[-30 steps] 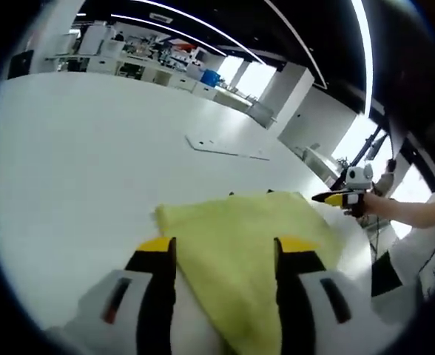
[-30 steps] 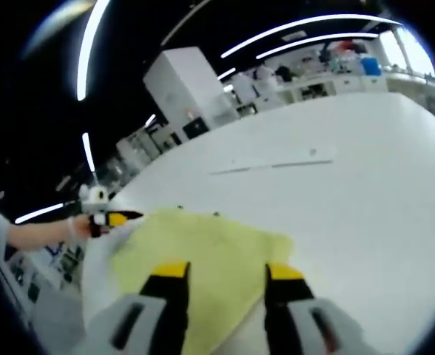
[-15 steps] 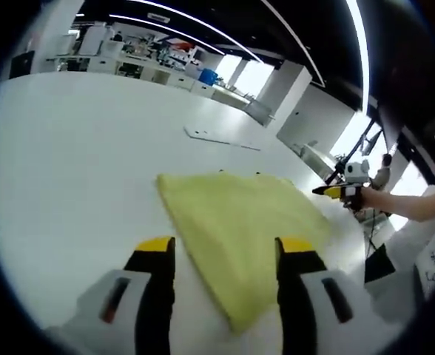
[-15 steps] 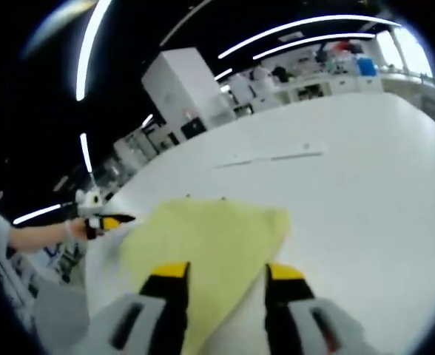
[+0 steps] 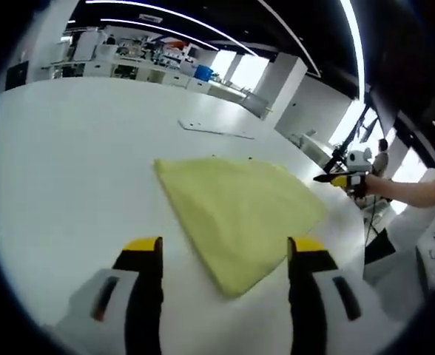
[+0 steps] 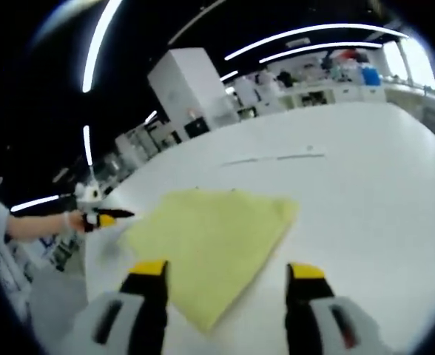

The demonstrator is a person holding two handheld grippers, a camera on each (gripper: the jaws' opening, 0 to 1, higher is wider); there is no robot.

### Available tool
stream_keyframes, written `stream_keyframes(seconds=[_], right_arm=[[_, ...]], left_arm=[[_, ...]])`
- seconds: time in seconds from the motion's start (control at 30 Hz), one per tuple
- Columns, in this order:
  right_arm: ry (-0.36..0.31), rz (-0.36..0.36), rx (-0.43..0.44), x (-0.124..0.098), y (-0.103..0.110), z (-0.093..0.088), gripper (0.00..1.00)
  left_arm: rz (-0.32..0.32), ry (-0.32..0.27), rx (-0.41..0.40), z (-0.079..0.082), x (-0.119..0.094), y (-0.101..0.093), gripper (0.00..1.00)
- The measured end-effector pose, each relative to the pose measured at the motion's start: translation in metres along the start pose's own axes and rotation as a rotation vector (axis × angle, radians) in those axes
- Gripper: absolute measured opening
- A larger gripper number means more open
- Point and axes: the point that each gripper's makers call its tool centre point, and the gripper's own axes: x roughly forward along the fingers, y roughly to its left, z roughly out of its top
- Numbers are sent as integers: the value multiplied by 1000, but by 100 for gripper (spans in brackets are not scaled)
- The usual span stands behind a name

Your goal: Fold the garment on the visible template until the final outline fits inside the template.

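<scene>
In the left gripper view, I see my left gripper at the bottom with its two yellow-tipped jaws wide apart and nothing between them. The folded yellow garment lies flat on the white table, from the centre toward 3 o'clock, with one corner pointing down at 6 o'clock into the gap of the jaws but not touching them. I judge the cloth is released so that its outline can be checked. At 12 o'clock, well apart from the garment, a thin flat white sheet lies on the table. I cannot tell if this is the template. A few small dark marks sit along the far edge of the garment. At 3 o'clock the right gripper comes into view, held in a person's hand just beside the garment's far corner. I cannot tell here how its jaws stand.

In the right gripper view, my right gripper also has its jaws wide open and holds nothing. The garment lies at the centre, one corner toward 6 o'clock between the jaws. At 9 o'clock the left gripper hovers near the garment's edge. The thin sheet is at 12 o'clock, apart from the cloth. I think both tools stay back to keep the whole cloth visible.
</scene>
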Motion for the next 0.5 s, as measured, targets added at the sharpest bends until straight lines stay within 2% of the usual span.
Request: stream_keyframes(seconds=[0.23, 0.5], right_arm=[[26, 6, -29, -5, 5, -11, 67], [43, 11, -16, -11, 11, -26, 62]], left_arm=[[-6, 32, 24, -14, -5, -5, 63], [-8, 81, 43, -31, -12, -9, 54]])
